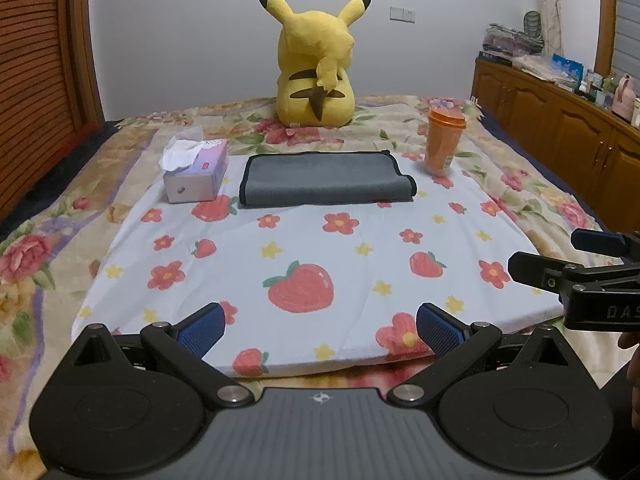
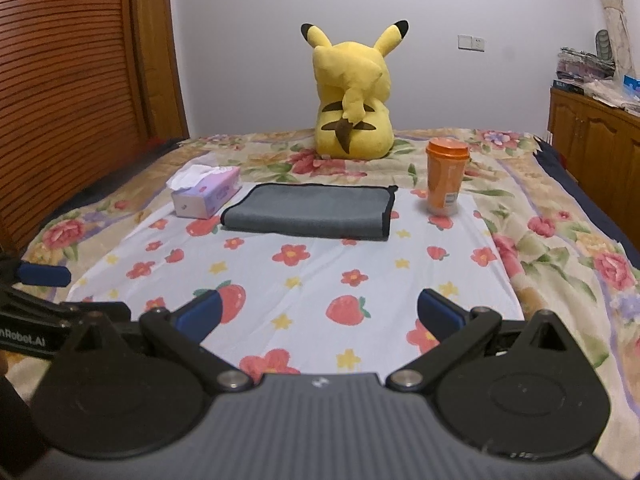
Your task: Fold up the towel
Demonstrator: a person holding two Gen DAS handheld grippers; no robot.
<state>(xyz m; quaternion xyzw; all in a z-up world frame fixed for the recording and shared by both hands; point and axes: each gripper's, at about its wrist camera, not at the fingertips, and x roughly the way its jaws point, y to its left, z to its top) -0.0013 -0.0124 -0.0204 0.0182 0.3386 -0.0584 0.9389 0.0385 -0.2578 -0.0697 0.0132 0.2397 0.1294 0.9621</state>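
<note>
A grey towel (image 1: pixel 326 180) with a black hem lies folded flat at the far side of a white strawberry-print cloth (image 1: pixel 304 248) on the bed. It also shows in the right wrist view (image 2: pixel 310 211). My left gripper (image 1: pixel 320 326) is open and empty, held low over the cloth's near edge, well short of the towel. My right gripper (image 2: pixel 320 312) is open and empty too, also at the near side of the cloth (image 2: pixel 320 280). The right gripper shows at the right edge of the left wrist view (image 1: pixel 560 256), and one blue pad of the left gripper shows at the left edge of the right wrist view.
A tissue box (image 1: pixel 198 172) stands left of the towel and an orange cup (image 1: pixel 444 140) right of it. A yellow plush toy (image 1: pixel 316 64) sits behind the towel. A wooden cabinet (image 1: pixel 560 128) runs along the right, a slatted wooden door (image 2: pixel 72 80) on the left.
</note>
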